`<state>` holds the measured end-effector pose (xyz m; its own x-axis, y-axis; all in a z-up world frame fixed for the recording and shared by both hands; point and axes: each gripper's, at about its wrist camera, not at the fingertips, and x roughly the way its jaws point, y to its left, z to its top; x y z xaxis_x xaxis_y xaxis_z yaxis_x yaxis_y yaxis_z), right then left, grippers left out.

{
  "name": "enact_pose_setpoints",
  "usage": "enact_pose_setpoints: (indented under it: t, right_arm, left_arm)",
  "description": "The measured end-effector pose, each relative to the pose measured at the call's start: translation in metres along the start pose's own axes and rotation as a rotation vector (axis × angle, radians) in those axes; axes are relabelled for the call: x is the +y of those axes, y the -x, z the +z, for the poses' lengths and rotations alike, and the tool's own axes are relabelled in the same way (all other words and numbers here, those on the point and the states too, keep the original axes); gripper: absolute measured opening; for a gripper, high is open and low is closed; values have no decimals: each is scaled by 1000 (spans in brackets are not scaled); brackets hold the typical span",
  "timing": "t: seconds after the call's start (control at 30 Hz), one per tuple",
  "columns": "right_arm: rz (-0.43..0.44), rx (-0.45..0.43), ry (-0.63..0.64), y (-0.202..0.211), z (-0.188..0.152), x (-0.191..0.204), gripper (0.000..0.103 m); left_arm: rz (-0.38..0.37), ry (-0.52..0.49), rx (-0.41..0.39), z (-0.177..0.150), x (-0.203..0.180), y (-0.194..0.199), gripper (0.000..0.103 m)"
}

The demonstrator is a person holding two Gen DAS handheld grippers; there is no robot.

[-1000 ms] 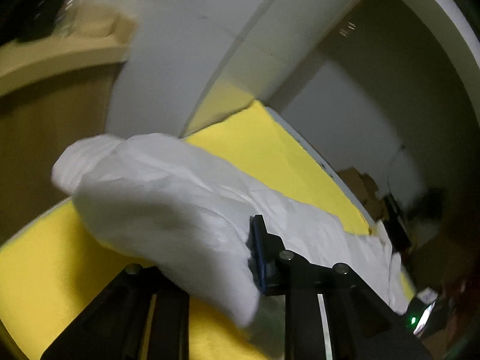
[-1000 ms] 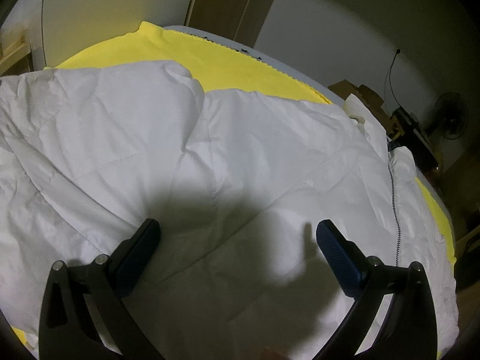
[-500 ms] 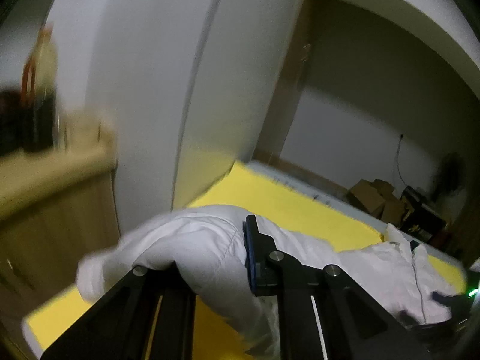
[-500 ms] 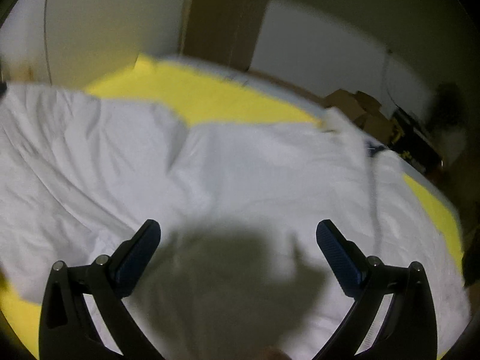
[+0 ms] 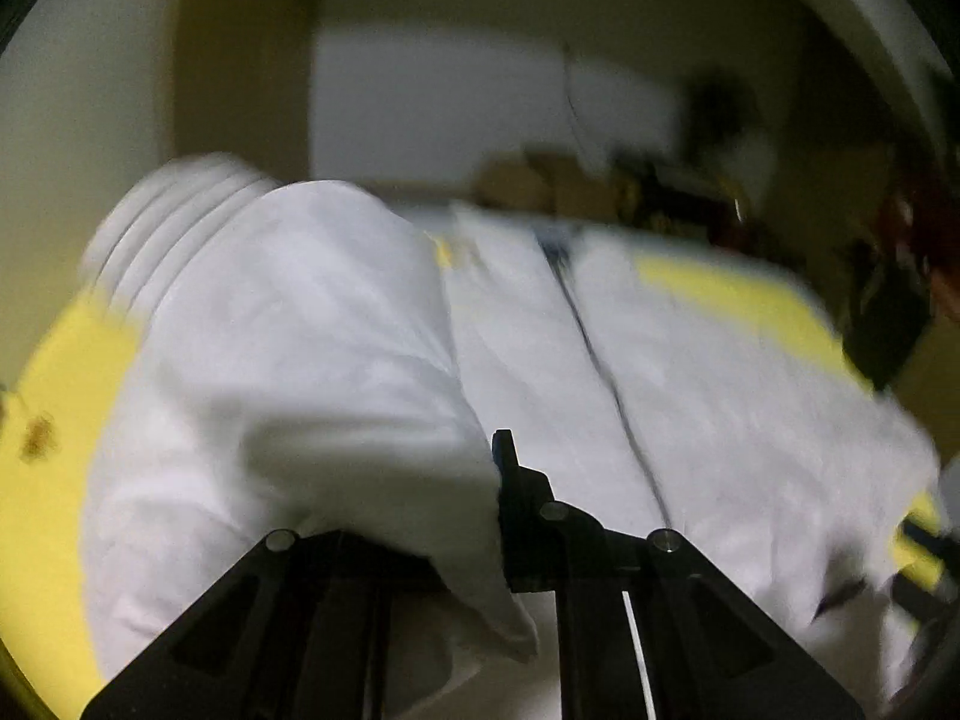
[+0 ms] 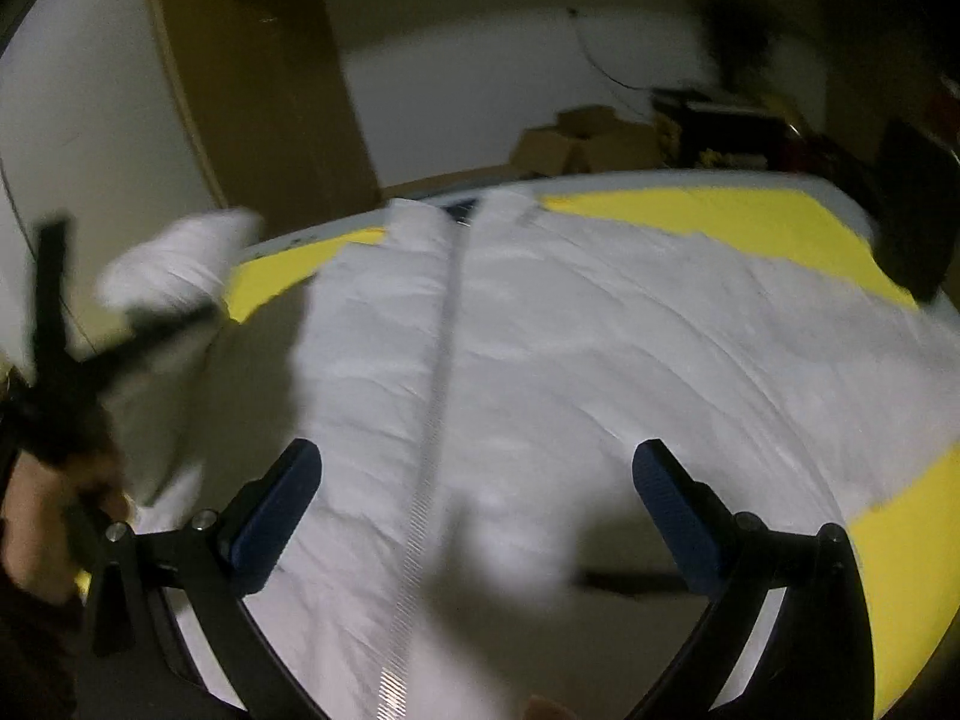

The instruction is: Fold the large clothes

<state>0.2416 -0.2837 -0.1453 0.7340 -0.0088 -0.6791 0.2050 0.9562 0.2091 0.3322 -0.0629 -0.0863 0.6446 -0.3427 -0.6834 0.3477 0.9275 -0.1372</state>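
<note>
A large white zip-up jacket (image 6: 600, 330) lies spread on a yellow sheet (image 6: 720, 210), its zipper (image 6: 438, 390) running up the middle. My left gripper (image 5: 495, 468) is shut on a bunched white sleeve (image 5: 288, 360) and holds it raised over the jacket's left side, next to the zipper (image 5: 600, 360). The cloth hides its left finger. In the right wrist view the sleeve's cuff (image 6: 174, 264) shows blurred at the left. My right gripper (image 6: 474, 480) hangs open just above the jacket's chest, astride the zipper, with nothing between its pads.
The yellow sheet (image 5: 54, 510) covers a bed. Cardboard boxes (image 6: 576, 144) and dark clutter stand on the floor beyond its far edge. A wooden door panel (image 6: 258, 90) stands at the back left. A person's hand (image 6: 36, 510) shows at the left.
The left gripper has swung the held sleeve from the bed's left edge across over the jacket body. The right gripper has shifted along the jacket toward the zipper, still open.
</note>
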Motion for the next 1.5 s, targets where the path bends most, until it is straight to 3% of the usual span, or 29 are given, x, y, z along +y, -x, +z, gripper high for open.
enact_pose_setpoints:
  t: [0.13,0.27,0.43,0.47,0.53,0.57,0.6,0.63,0.7,0.83,0.93,1.1,1.23,1.33,1.4,1.5]
  right_arm:
    - [-61,9,-5,7,-15,-35,103]
    - [-57,23,-41,8,-22,-58,103]
    - [-9,29,-41,5,-27,-55,103]
    - [-7,28,-32,8,-30,-52,103]
    - [-3,15,-9,15,-31,-45,103]
    - [-2,5,-1,20,-33,-45,103]
    - [-5,-7,5,24,-33,-45,103]
    - [-20,-19,6,28,-31,-44,103]
    - [-30,-36,-3,33,-27,-44,103]
    - [-23,-84,-12,52,-24,-43,103]
    - [-45,-123,11,67,-26,-41,103]
    - [-55,-172,76,78,-20,-27,103]
    - [-9,-185,184,63,-11,15,103]
    - [15,-96,345,29,0,74,103]
    - [-13,-83,433,9,6,113,103]
    - [-53,-49,584,-39,16,181,103]
  left_arm:
    - [-6,-35,111,-35,-21,-44,11]
    - [8,-45,101,-43,-29,-44,11]
    - [-20,-87,138,-42,-35,-55,14]
    - [-38,-69,139,-40,-26,-52,20]
    - [-109,-40,120,-40,-28,-49,56]
    - [-164,-48,114,-38,-35,-48,89]
    - [-181,-69,121,-37,-42,-49,99]
    - [-178,-113,135,-37,-56,-52,102]
    - [-157,-145,138,-37,-70,-56,99]
    - [-216,-49,74,-26,-69,-40,98]
    - [-251,-5,-37,-19,-54,11,100]
    - [-247,87,-124,-40,2,96,103]
    - [-199,197,-230,-74,66,154,103]
    - [-107,291,-280,-104,109,192,103]
    - [-62,355,-293,-124,129,206,103]
    - [-62,445,-281,-147,151,214,103]
